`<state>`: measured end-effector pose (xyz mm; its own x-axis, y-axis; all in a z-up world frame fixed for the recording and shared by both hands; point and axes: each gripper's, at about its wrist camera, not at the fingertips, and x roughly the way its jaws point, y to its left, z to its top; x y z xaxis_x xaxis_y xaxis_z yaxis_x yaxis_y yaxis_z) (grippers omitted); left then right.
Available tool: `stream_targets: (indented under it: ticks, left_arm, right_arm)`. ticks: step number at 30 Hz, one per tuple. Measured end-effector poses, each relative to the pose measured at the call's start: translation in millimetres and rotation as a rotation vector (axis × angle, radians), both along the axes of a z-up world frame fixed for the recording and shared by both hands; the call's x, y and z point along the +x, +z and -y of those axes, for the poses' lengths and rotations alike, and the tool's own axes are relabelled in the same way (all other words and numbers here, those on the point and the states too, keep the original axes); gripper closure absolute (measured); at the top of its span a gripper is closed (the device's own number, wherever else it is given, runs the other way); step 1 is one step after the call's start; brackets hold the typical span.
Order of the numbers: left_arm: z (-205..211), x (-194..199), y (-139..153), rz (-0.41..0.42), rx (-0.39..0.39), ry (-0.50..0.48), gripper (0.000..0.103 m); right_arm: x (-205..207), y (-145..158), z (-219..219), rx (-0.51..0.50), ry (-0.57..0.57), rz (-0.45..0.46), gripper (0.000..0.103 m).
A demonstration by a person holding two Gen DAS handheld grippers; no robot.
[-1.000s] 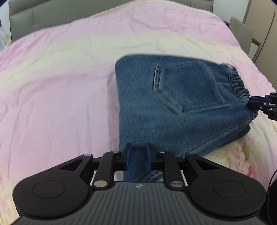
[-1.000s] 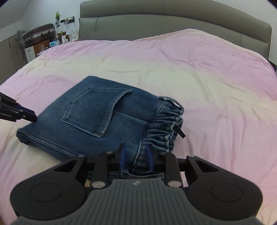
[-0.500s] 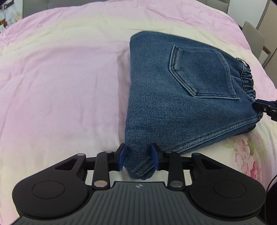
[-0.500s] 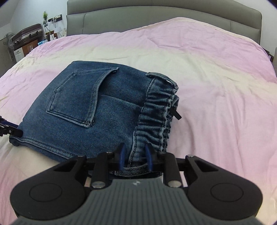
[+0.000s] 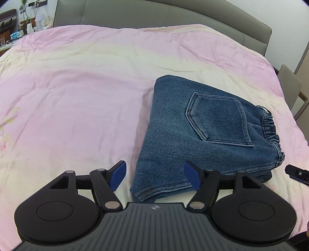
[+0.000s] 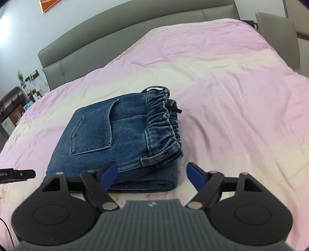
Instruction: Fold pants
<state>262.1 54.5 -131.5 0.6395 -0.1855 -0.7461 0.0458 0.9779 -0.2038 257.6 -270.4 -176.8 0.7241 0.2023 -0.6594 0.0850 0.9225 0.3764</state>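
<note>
Folded pants [image 5: 204, 135] lay on the bed [image 5: 77, 96]; left tongs [image 5: 155, 178] and right tongs [image 6: 151, 176], both spread, flanked the pants' near corners, gripping nothing.

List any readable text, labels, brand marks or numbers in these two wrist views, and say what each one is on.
"...bot.AI", partly cut off by the frame edge: white lettering on the left gripper as seen from the right wrist view.
Small round emblem, no letters legible: on the grey body of the right gripper.
White tag inside the waistband of the folded pants: too small to read.
Framed picture on the wall: cropped, nothing legible.
</note>
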Motion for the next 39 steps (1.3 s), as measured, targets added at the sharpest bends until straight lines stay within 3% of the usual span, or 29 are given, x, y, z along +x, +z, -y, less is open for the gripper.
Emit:
stream_targets:
  ticks: [8,16,27,31,34,37,39]
  left_arm:
    - [-8,16,-16,-0.023,-0.111,0.038,0.016]
    - [-33,41,-40,-0.052,-0.353,0.084,0.014]
    - [-40,81,-73,-0.132,-0.484,0.084,0.013]
    - [-43,91,-79,-0.145,-0.537,0.091,0.017]
    - [-42,92,-82,-0.147,-0.533,0.076,0.025]
    - [-40,94,-79,-0.149,-0.516,0.071,0.033]
    - [-41,94,-76,-0.144,-0.518,0.071,0.044]
  right_arm:
    - [14,-31,22,0.298,-0.141,-0.084,0.015]
    - [29,-62,22,0.365,-0.154,-0.104,0.015]
    - [50,-82,23,0.424,-0.123,-0.068,0.013]
    - [52,-84,26,0.462,-0.136,-0.053,0.01]
    - [55,-89,29,0.492,-0.146,-0.049,0.011]
    - [56,-89,30,0.478,-0.152,-0.046,0.018]
    - [53,-86,29,0.466,-0.153,-0.037,0.023]
